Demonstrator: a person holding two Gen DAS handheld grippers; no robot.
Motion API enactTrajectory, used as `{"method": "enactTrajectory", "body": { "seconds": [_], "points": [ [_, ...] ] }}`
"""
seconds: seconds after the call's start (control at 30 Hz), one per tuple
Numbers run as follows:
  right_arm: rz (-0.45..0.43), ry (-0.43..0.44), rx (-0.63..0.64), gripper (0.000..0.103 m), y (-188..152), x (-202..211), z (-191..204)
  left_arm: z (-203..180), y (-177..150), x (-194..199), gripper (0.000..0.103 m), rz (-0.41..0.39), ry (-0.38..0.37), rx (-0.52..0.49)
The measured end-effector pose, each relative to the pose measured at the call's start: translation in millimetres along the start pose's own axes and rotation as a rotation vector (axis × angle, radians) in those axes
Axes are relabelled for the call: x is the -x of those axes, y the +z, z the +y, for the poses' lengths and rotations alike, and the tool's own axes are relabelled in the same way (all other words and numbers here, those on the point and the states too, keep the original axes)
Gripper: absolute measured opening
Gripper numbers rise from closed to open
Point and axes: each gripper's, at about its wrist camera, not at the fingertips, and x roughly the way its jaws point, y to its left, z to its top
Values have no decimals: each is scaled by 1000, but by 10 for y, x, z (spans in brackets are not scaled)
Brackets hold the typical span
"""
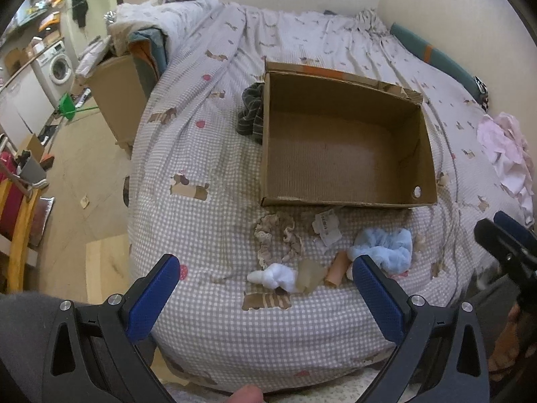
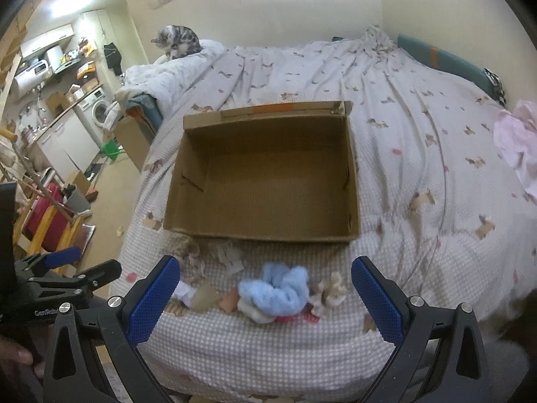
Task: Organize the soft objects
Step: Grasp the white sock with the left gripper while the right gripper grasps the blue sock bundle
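Over the bed (image 2: 419, 134), both hand-held grippers (image 1: 265, 275) (image 2: 265, 278) hover spread wide.

**Left gripper hovers wide open over scattered soft items**

The left gripper (image 1: 265, 288) hangs above the near edge of the bed (image 1: 208, 221), its blue fingers (image 1: 152, 299) spread wide with nothing between them. Ahead of the fingers, between their tips, lie a white sock (image 1: 273, 277), a translucent beige piece (image 1: 310, 275) and a peach tube (image 1: 337, 268). Just past the right fingertip sits a fluffy light-blue sock (image 1: 386, 247). Farther forward rest a lacy beige cloth (image 1: 277, 238) and a paper tag (image 1: 327, 228), then the open cardboard box (image 1: 426, 154), with a dark striped cloth (image 1: 251, 114) touching its left wall. The right gripper (image 1: 503, 245) shows at the far right edge.
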Motion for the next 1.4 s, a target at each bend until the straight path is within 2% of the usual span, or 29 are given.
{"method": "enactTrajectory", "body": {
  "seconds": [0.1,0.27,0.4,0.5,0.6,0.67,0.73,0.8,0.87,1.17,1.27,1.33,1.4],
  "points": [
    [69,20,-22,103,132,-89,-115,36,121,-74,102,46,9,6],
    [253,-4,-60,103,146,-472,-340,180,236,-381,102,173,-14,58],
    [316,23,-135,103,23,-681,-518,224,144,-755,99,281,-21,84],
    [342,40,-176,103,-79,-774,-603,226,13,-1096,84,370,-61,133],
    [353,70,-212,103,-155,-824,-680,132,-111,-1442,70,436,-70,136],
    [351,73,-227,103,-186,-835,-733,72,-168,-1594,52,459,-62,120],
    [346,88,-252,103,-206,-840,-803,48,-219,-1696,39,474,-58,118],
    [343,102,-276,103,-219,-825,-862,72,-257,-1722,29,452,-72,139],
    [342,116,-295,103,-231,-815,-907,69,-279,-1666,25,434,-97,151],
    [319,136,-295,103,-236,-745,-928,145,-239,-786,24,328,-164,111],
    [328,109,-279,103,-239,-799,-902,186,-214,-541,24,247,-116,82],
    [337,83,-262,103,-232,-841,-852,290,-119,-545,24,196,-55,54],
    [343,47,-230,103,-230,-888,-760,394,-110,-598,24,169,-41,55]
  ]
}}
